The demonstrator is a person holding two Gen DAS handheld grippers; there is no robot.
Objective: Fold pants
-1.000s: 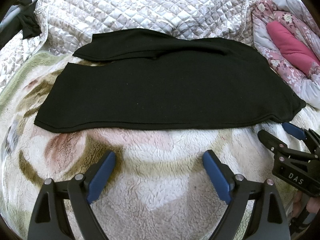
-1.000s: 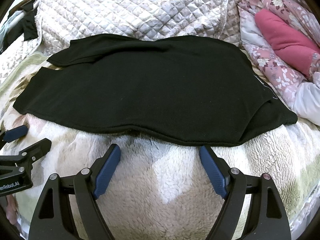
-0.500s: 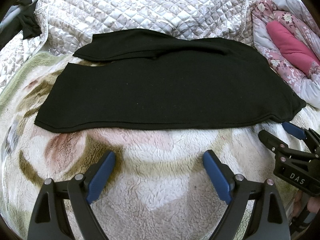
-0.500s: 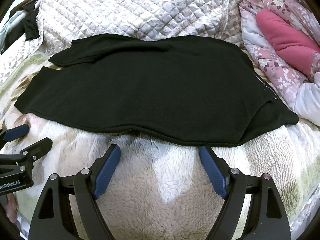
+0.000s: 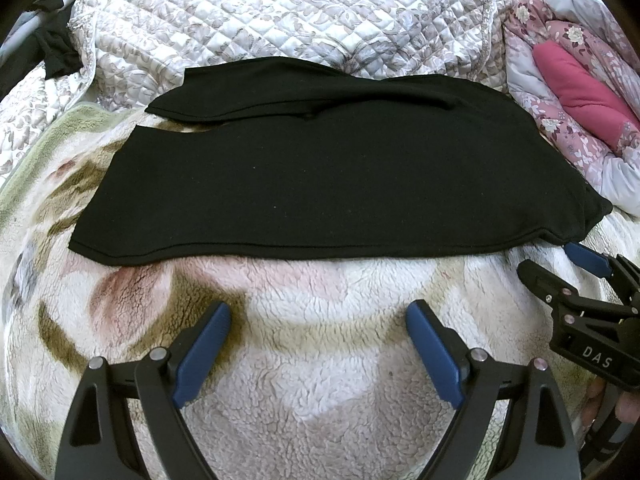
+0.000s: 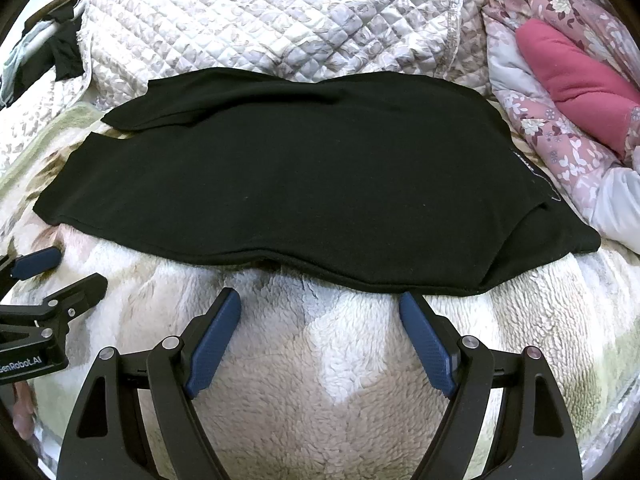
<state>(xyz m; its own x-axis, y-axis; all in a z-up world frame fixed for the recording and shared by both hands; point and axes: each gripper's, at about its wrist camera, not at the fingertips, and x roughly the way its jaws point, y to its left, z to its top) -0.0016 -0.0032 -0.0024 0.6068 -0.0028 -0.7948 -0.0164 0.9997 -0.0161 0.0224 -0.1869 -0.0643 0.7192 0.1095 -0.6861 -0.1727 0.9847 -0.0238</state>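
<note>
Pants (image 5: 332, 184), black, flat on fleece blanket (image 5: 320, 360). Left hand-held gripper (image 5: 318, 312): spread wide, holding nothing. Right hand-held gripper (image 6: 320, 300): likewise wide, at the hem. Quilt (image 5: 280, 12) behind.

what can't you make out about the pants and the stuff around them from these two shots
- Black pants: underside hidden by their own top layer, both views.
- Small white print near the pants' right end: too small to read, right wrist view.
- Dark cloth at upper left: cut by the fisheye edge, unidentifiable.
- Pink roll: partly wrapped in the floral quilt.
- Right gripper: cut by the frame edge, left wrist view.
</note>
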